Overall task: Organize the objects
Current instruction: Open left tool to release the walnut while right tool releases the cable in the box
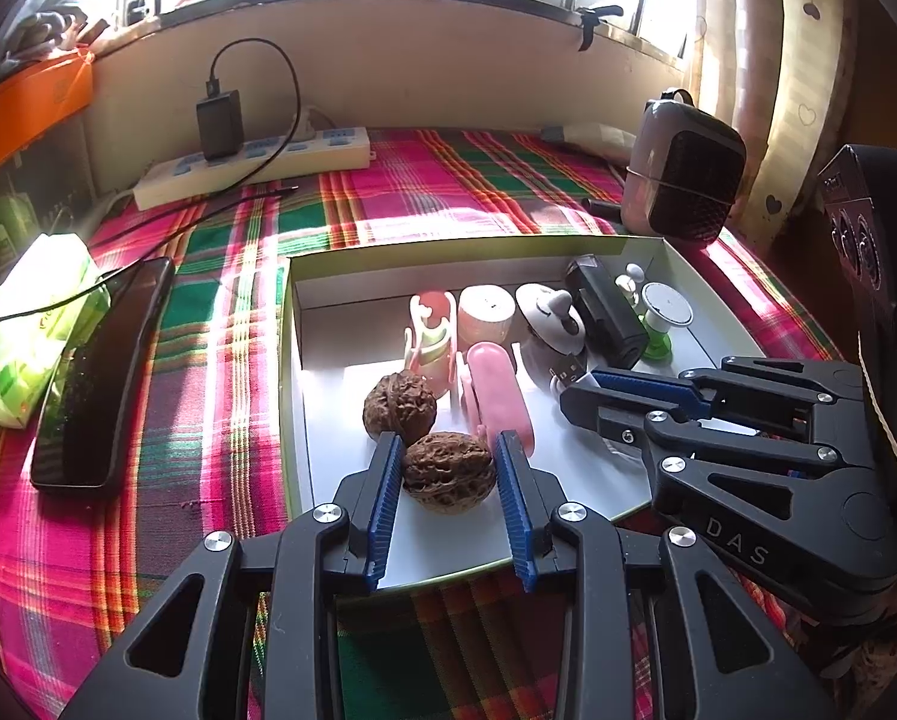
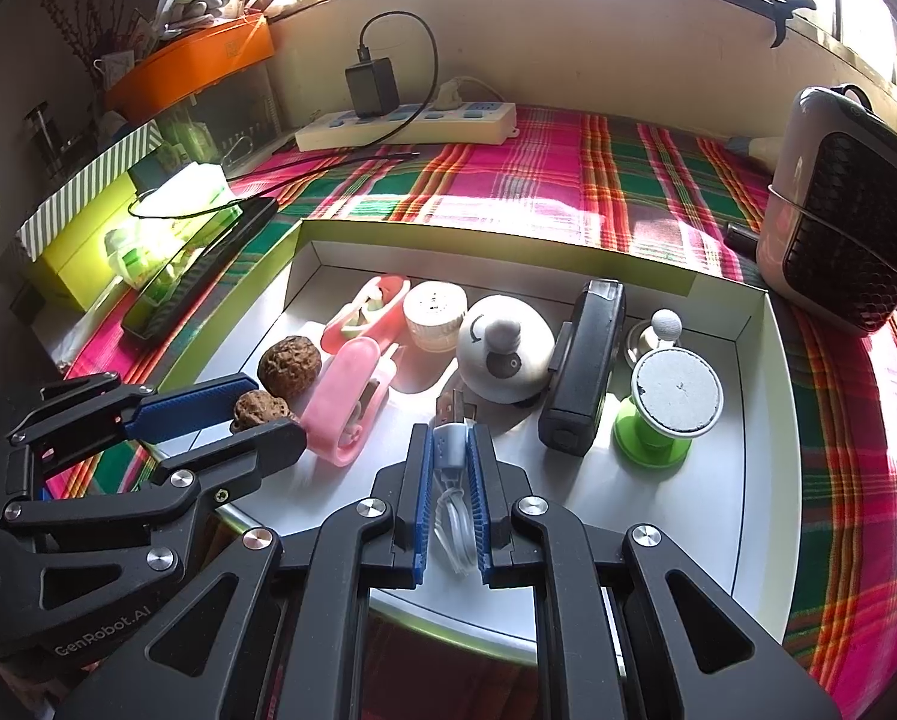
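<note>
A shallow white box [image 1: 340,336] [image 2: 766,420] lies on the plaid cloth. My left gripper [image 1: 446,444] [image 2: 271,411] is shut on a brown walnut [image 1: 445,474] [image 2: 259,411] just above the box's near left part. A second walnut [image 1: 399,402] [image 2: 289,367] rests behind it. My right gripper [image 2: 450,432] [image 1: 577,390] is shut on a white USB cable [image 2: 454,510]; its metal plug [image 2: 454,405] [image 1: 568,369] sticks out past the pads. Also in the box are a pink clip [image 1: 496,390] [image 2: 352,402], a white dome [image 2: 502,348], a black device [image 2: 583,366] and a green stand [image 2: 676,393].
A black phone [image 1: 106,372] and a green tissue pack [image 1: 28,324] lie left of the box. At the back wall sits a power strip [image 1: 250,165] with a charger. A grey heater [image 2: 838,210] stands at the box's far right corner.
</note>
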`<state>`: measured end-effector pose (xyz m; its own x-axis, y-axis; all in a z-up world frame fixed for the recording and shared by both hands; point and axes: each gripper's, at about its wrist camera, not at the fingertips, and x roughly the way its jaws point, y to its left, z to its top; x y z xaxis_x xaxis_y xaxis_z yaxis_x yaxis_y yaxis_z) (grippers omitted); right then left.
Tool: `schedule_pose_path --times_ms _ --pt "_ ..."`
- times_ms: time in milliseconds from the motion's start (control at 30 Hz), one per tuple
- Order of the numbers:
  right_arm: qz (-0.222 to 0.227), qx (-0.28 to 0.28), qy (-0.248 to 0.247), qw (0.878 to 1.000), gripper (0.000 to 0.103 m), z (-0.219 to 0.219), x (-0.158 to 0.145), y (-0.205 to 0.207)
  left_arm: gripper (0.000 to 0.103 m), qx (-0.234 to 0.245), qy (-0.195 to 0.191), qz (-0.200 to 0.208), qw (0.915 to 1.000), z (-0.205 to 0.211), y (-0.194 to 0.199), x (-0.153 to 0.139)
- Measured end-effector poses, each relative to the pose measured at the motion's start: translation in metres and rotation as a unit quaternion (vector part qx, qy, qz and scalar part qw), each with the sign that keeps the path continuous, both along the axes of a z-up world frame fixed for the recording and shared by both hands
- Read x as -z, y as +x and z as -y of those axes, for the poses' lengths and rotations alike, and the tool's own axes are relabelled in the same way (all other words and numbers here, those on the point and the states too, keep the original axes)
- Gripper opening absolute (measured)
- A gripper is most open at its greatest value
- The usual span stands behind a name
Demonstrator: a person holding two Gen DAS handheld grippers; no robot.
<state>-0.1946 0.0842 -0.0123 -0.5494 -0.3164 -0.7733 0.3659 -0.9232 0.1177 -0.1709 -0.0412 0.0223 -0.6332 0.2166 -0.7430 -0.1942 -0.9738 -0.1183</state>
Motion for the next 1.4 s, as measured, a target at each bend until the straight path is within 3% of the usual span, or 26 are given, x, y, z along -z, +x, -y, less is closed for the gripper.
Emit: schedule_pose_path --times_ms 833,1067,1400 --pt "0.005 0.002 -0.005 1.0 0.013 0.0004 -0.0003 0.0009 0.03 0.001 0.0 0.0 1.0 0.0014 0.0011 -0.0003" --pt "0.002 0.004 -0.006 1.0 0.029 0.0002 -0.0027 0.003 0.03 -0.001 -0.001 -0.001 1.0 0.0034 0.0018 -0.0008" --pt "-0.004 0.01 -0.004 1.0 0.03 -0.0013 -0.0078 0.0079 0.035 -0.008 -0.004 -0.006 0.9999 0.0064 0.0074 -0.0051"
